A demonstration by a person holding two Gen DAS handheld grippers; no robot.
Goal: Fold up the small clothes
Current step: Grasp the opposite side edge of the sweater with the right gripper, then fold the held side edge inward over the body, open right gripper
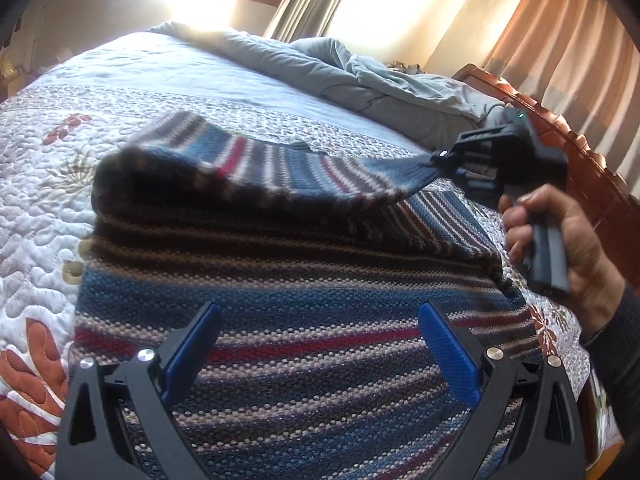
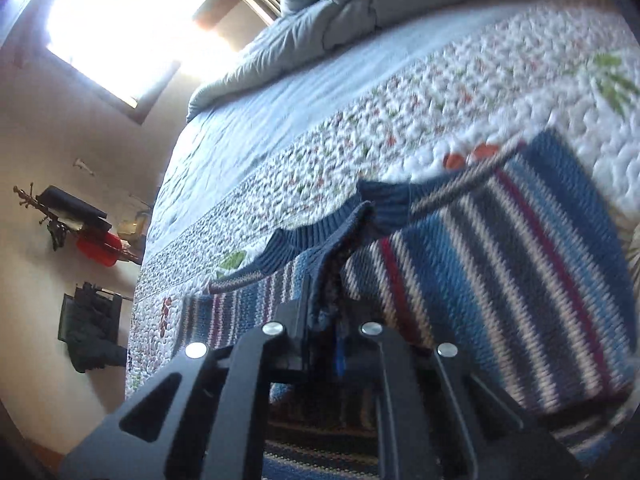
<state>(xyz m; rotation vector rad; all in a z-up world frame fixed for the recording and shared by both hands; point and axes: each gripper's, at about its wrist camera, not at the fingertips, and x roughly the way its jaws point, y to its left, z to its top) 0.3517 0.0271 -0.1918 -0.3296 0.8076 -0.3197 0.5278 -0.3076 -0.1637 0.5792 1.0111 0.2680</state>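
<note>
A striped knit sweater (image 1: 304, 288) in blue, red, grey and cream lies on the quilted bed (image 1: 48, 208). My left gripper (image 1: 320, 344) is open just above the sweater's near part, its blue pads apart and empty. My right gripper (image 1: 444, 158) is shut on the sweater's blue ribbed edge (image 2: 332, 236) and holds a flap of it lifted and folded over the rest. In the right wrist view the ribbed edge is pinched between the shut fingers (image 2: 324, 312), and the striped flap (image 2: 500, 264) hangs to the right.
A crumpled grey duvet (image 1: 360, 68) lies at the far end of the bed. A wooden bed frame (image 1: 560, 140) runs along the right, with curtains (image 1: 568, 52) behind. A wall rack with dark and red items (image 2: 88, 236) shows past the bed's edge.
</note>
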